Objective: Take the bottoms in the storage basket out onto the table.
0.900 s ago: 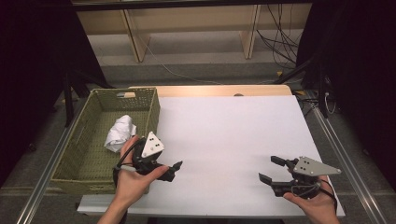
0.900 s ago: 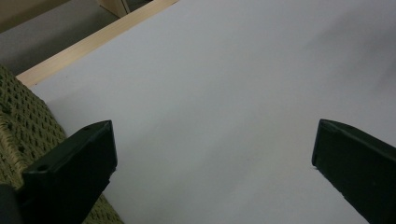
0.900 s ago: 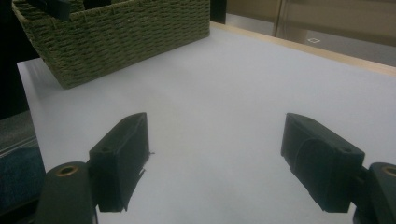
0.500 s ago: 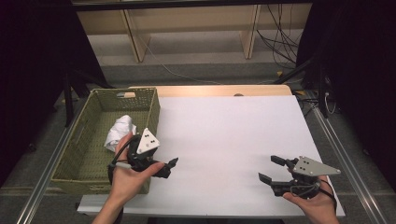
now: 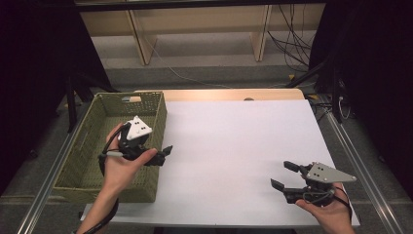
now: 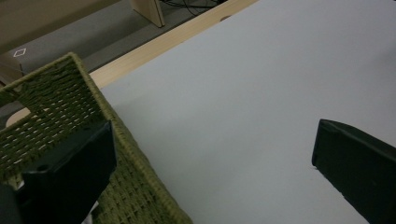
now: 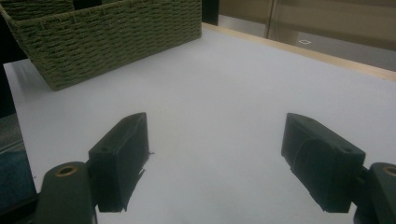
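Hovering over woven green basket [image 5: 87, 151], left hand-held gripper [image 5: 163, 153] released, right hand-held gripper [image 5: 284, 174] released

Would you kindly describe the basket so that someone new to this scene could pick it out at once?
Start from the white table and go to its left edge, where the left gripper hovers above the near wall. The basket is a long rectangular tub there, set apart by its olive-green woven walls, the lone textured, coloured thing beside that smooth white surface.
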Motion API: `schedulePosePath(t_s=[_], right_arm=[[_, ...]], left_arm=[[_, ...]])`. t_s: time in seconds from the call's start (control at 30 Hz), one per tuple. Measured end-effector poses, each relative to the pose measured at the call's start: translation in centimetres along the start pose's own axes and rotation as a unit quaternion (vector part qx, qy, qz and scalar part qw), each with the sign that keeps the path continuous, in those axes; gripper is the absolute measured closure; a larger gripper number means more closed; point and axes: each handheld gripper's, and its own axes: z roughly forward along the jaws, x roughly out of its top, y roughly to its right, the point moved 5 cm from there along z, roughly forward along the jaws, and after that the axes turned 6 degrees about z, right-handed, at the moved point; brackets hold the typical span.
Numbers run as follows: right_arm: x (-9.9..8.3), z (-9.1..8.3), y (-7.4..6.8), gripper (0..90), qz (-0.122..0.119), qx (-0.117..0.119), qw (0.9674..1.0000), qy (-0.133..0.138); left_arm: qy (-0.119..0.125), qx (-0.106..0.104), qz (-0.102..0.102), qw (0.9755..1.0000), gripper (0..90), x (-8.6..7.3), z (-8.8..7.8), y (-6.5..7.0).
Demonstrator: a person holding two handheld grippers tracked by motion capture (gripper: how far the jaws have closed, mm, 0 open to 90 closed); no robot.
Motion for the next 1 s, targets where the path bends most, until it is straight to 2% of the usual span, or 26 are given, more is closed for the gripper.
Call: schedulePosePath(t_s=[0.13, 0.27, 0.4, 0.53, 0.6, 0.77, 0.9, 1.0], right_arm=[[0.0, 0.0, 0.0, 24.3, -0.002, -0.001, 1.0, 0.001], [0.0, 0.0, 0.1, 24.3, -0.002, -0.001, 1.0, -0.001], [0.0, 0.0, 0.1, 24.3, -0.003, -0.001, 1.0, -0.001], [0.0, 0.0, 0.1, 24.3, -0.003, -0.003, 1.0, -0.002], [-0.1, 0.0, 0.1, 24.3, -0.002, -0.002, 1.0, -0.002], [0.0, 0.0, 0.2, 24.3, -0.001, -0.003, 1.0, -0.003], [-0.1, 0.1, 0.2, 24.3, 0.001, -0.002, 1.0, -0.003], [-0.1, 0.1, 0.2, 24.3, 0.002, -0.003, 1.0, -0.004]], left_arm=[[-0.011, 0.01, -0.008, 0.9999, 0.0, -0.3, 0.6, -2.0], [-0.017, 0.022, -0.024, 0.9993, 0.0, -0.8, 1.2, -4.0], [-0.027, 0.035, -0.04, 0.9982, 0.0, -1.5, 2.1, -6.0], [-0.048, 0.043, -0.058, 0.9963, 0.0, -2.5, 3.2, -8.3], [-0.064, 0.054, -0.061, 0.9947, 0.0, -3.2, 3.8, -9.4], [-0.095, 0.058, -0.083, 0.9903, 0.0, -5.1, 5.6, -11.3], [-0.116, 0.06, -0.108, 0.9855, 0.0, -6.9, 7.2, -12.6], [-0.137, 0.066, -0.126, 0.9802, 0.0, -8.4, 8.3, -13.3]])
